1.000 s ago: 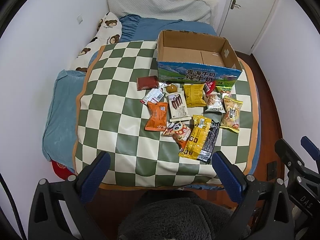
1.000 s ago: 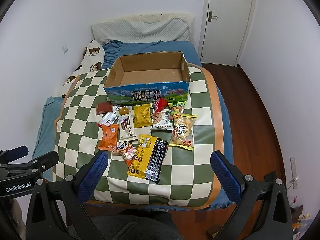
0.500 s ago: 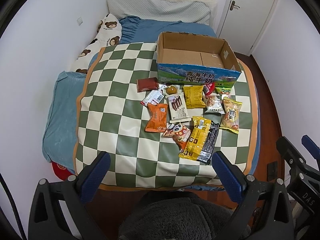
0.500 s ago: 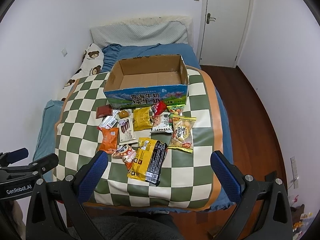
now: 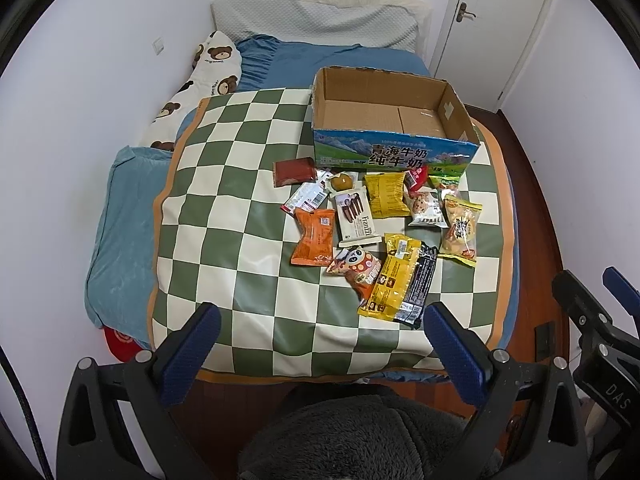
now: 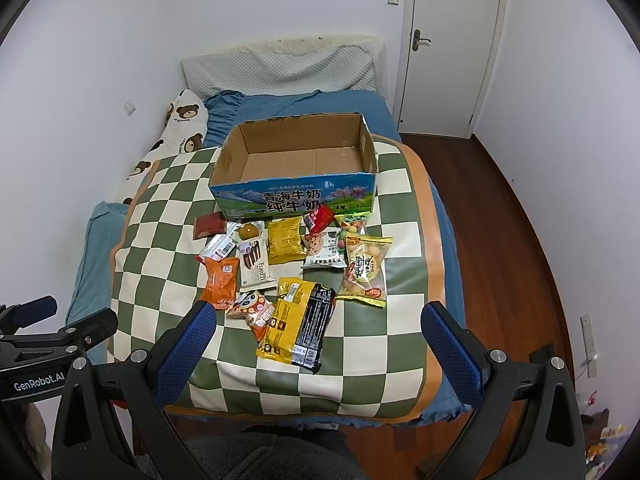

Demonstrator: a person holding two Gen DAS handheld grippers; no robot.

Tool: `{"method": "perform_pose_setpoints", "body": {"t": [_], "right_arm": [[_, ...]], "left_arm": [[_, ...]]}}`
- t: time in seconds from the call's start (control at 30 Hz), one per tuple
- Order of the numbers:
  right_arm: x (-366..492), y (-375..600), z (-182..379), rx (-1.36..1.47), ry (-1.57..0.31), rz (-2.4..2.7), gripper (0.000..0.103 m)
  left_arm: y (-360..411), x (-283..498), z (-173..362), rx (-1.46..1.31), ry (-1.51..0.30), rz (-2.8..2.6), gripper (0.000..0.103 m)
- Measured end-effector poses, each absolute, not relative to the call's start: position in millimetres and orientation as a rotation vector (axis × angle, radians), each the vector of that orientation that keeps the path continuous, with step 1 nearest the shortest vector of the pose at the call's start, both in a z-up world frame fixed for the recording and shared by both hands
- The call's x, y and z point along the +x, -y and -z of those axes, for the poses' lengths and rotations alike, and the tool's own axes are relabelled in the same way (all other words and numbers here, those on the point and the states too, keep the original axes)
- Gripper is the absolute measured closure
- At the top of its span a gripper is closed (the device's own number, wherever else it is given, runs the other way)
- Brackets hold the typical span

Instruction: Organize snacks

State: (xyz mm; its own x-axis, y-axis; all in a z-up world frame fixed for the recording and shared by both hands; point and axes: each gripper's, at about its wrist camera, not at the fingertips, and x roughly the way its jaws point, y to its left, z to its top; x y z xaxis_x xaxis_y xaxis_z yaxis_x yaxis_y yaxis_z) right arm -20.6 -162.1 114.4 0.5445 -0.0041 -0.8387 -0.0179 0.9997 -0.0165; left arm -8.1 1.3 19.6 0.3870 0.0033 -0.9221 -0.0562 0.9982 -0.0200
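Note:
An open, empty cardboard box (image 5: 394, 120) (image 6: 296, 160) with a blue printed front stands on a green-and-white checked mat (image 5: 224, 184) (image 6: 160, 216) on a bed. Several snack packets lie in front of it: a yellow-black pack (image 5: 398, 280) (image 6: 298, 324), an orange pack (image 5: 314, 236) (image 6: 222, 282), a white Franzzi pack (image 5: 356, 220) (image 6: 254, 266), a yellow bag (image 5: 386, 194) (image 6: 285, 240). My left gripper (image 5: 320, 350) and right gripper (image 6: 320, 348) are both open and empty, held back from the bed's near edge.
A bear-print pillow (image 5: 200, 88) and a blue blanket (image 5: 116, 232) lie at the left. A white door (image 6: 452, 40) and wood floor (image 6: 500, 220) are at the right. Dark grey fabric (image 5: 360, 440) is just below the grippers.
Both grippers have moved slightly forward and the views have shifted a little. Nothing on the bed has moved.

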Motion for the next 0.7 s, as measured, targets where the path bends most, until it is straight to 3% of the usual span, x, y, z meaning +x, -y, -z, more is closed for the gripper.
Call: {"method": "perform_pose_setpoints", "body": {"t": [0.7], "right_arm": [[-24.1, 161.1, -115.1, -0.02, -0.993, -0.01, 0.0]], "left_arm": [[-0.8, -9.1, -20.8, -0.052, -1.164, -0.041, 0.0]]}}
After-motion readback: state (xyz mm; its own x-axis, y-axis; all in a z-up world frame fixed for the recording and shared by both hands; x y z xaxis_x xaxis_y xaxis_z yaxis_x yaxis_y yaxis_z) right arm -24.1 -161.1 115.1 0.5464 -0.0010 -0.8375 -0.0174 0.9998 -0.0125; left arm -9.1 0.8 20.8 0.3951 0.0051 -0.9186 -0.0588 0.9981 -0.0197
